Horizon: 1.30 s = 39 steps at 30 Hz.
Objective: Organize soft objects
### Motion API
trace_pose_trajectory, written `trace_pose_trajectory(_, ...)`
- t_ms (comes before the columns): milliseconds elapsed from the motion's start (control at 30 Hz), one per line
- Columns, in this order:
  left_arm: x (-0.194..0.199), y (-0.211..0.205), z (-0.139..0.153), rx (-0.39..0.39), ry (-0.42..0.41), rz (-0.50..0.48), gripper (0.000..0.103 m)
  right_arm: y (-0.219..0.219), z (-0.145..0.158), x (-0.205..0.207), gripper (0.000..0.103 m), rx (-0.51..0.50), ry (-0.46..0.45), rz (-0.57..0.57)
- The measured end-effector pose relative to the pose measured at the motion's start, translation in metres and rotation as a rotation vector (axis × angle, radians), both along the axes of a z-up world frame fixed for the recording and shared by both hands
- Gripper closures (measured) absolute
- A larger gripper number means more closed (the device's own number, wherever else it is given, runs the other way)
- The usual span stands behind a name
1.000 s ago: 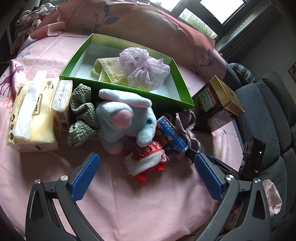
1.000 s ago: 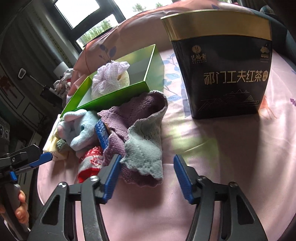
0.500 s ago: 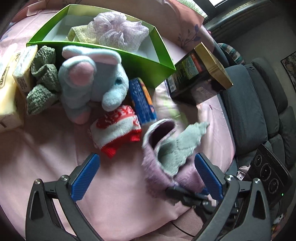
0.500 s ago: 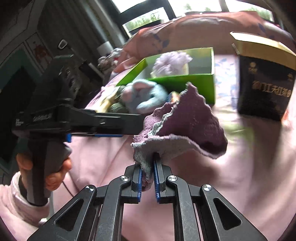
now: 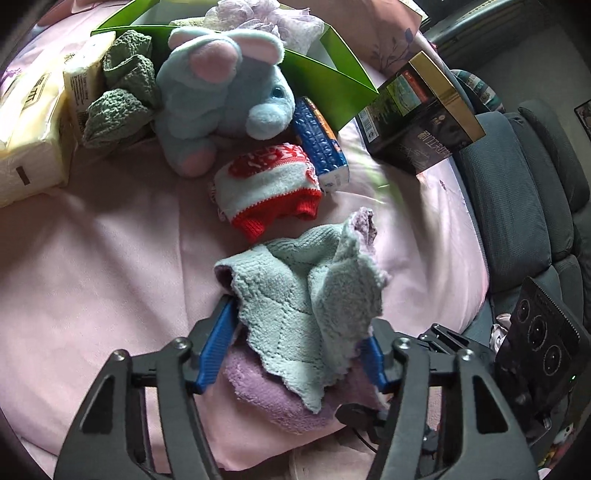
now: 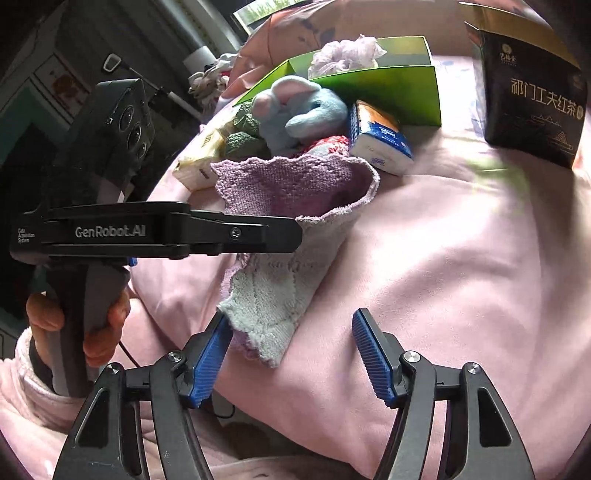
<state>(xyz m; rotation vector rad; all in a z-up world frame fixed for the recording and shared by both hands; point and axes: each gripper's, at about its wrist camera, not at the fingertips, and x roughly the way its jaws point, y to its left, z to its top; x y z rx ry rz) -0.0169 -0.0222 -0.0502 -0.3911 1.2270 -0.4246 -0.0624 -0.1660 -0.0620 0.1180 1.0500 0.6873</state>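
A purple and pale-green towel (image 5: 303,306) lies bunched on the pink cloth between the fingers of my left gripper (image 5: 295,347), which are closing on it from both sides. It also shows in the right wrist view (image 6: 288,206). My right gripper (image 6: 291,354) is open and empty, its left finger touching the towel's hanging end. A blue plush elephant (image 5: 218,92), a red and white knit hat (image 5: 269,188) and a green knit cloth (image 5: 122,85) lie in front of the green box (image 5: 340,96), which holds a lilac mesh puff (image 5: 266,18).
A blue tissue pack (image 5: 321,144) leans by the elephant. A yellow tissue pack (image 5: 29,125) lies at the left. A black and gold tea box (image 5: 421,114) stands at the right. A grey sofa (image 5: 517,184) is beyond the table edge.
My right gripper pulled the towel toward the front edge, then opened and let it go. My left gripper moved in and its fingers narrowed around the towel.
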Motion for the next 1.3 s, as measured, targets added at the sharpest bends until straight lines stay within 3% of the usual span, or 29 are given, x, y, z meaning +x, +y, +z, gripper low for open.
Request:
trace_pose_trajectory(33,0.0,-0.001,0.0,0.01,0.0,0.004,0.061,0.004,-0.001,0.001,0.035,0.009,-0.005,0.005)
trace_pose_trajectory(100,-0.001,0.0,-0.001,0.025,0.0,0.009,0.089,0.012,-0.004,0.005,0.036,0.001,0.0,-0.001)
trace_pose_trajectory(133,-0.001,0.001,-0.002,0.02,0.002,0.012,0.092,0.015,-0.006,0.007,0.039,-0.008,-0.003,-0.006)
trace_pose_trajectory(200,-0.001,0.001,-0.003,-0.001,0.0,0.012,0.094,0.019,-0.008,0.009,0.064,-0.014,-0.005,0.009)
trace_pose_trajectory(300,-0.004,0.002,0.001,-0.029,-0.02,0.003,0.094,0.027,-0.004,0.006,0.081,-0.047,-0.05,0.032)
trace_pose_trajectory(367,-0.005,0.002,0.009,-0.033,-0.047,0.003,0.095,0.025,0.004,0.004,0.085,-0.025,-0.079,0.037)
trace_pose_trajectory(633,0.023,0.01,0.08,-0.019,-0.228,0.003,0.095,0.031,0.066,0.033,0.086,0.014,-0.251,0.034)
trace_pose_trajectory(767,0.061,0.015,0.121,0.018,-0.323,0.027,0.095,0.045,0.106,0.069,0.086,0.013,-0.375,0.021)
trace_pose_trajectory(900,0.113,0.022,0.145,0.04,-0.368,0.058,0.095,0.06,0.132,0.12,0.086,0.015,-0.436,-0.005)
trace_pose_trajectory(1067,0.182,0.034,0.143,0.053,-0.332,0.101,0.095,0.071,0.133,0.182,0.086,0.01,-0.437,-0.041)
trace_pose_trajectory(1233,0.233,0.045,0.113,0.091,-0.233,0.15,0.093,0.077,0.105,0.231,0.086,-0.032,-0.367,-0.071)
trace_pose_trajectory(1267,0.238,0.044,0.104,0.108,-0.209,0.152,0.089,0.078,0.099,0.24,0.086,-0.047,-0.347,-0.077)
trace_pose_trajectory(1300,0.244,0.045,0.095,0.125,-0.184,0.156,0.077,0.078,0.092,0.248,0.08,-0.064,-0.326,-0.089)
